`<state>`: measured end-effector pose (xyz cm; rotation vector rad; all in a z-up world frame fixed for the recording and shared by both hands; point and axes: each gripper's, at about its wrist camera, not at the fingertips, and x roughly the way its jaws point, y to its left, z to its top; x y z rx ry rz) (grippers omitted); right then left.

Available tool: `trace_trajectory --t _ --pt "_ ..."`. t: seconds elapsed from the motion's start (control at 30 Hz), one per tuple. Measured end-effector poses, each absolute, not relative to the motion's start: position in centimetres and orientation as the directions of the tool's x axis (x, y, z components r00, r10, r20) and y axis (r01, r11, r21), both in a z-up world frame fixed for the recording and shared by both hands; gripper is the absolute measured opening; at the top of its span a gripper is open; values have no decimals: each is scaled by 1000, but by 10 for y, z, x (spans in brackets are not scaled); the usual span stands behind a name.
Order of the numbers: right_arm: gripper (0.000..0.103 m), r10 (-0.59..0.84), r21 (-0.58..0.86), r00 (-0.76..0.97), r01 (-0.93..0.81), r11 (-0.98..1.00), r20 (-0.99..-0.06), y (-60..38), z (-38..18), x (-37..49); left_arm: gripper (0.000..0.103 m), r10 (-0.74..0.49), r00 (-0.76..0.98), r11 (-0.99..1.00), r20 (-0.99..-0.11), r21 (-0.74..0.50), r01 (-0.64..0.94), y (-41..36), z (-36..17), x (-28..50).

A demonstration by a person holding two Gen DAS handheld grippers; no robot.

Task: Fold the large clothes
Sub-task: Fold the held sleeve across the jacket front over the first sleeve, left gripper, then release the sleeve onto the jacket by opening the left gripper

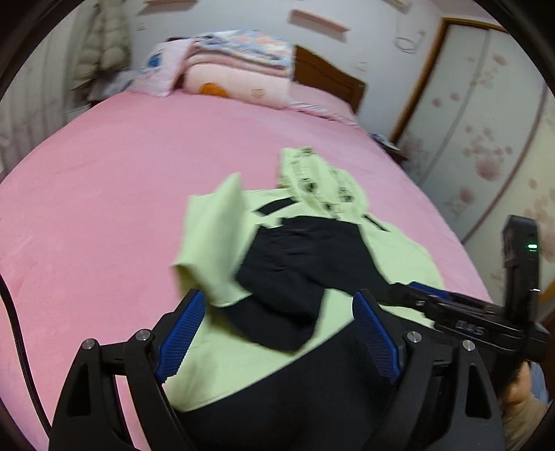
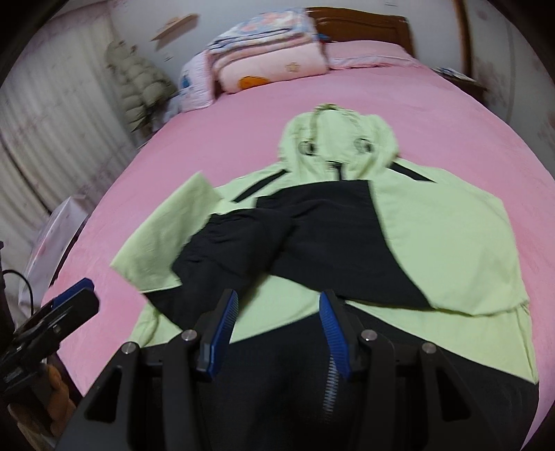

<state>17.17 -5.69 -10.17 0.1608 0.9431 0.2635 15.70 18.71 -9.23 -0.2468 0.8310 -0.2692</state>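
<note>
One jacket (image 2: 433, 243) on bed (image 1: 104, 173) — left gripper (image 1: 277, 333), right gripper (image 2: 277, 326) both released, empty.

Green-black hooded jacket (image 2: 433, 243) flat; sleeve folded in

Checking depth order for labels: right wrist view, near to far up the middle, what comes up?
Right tongs → jacket → its hood → bare pink sheet → folded bedding stack → wooden headboard.

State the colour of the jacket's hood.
The hood is light green; right wrist view shows it best.
</note>
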Motion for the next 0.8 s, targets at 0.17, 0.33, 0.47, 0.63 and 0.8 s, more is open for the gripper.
trace_trajectory --t 0.17,0.33,0.47,0.63,0.8 --pt "49 324 210 517 -269 940 -792 -7 -105 178 86 -322 607 911 -727 -413 -10 233 -126 167" --pt "49 286 95 487 -381 920 -825 44 -121 188 86 -337 577 881 -744 -465 -85 256 -156 171" --pt "49 141 -85 500 -403 911 -855 75 -147 202 86 -338 567 875 -751 -473 -105 266 -169 172" --pt "47 -2 -219 508 -368 904 -861 82 -174 215 86 -353 554 863 -754 -491 -118 268 -182 181" --pt "4 28 -133 529 -263 956 -848 48 -146 233 86 -349 563 868 -749 -484 -106 258 -184 193"
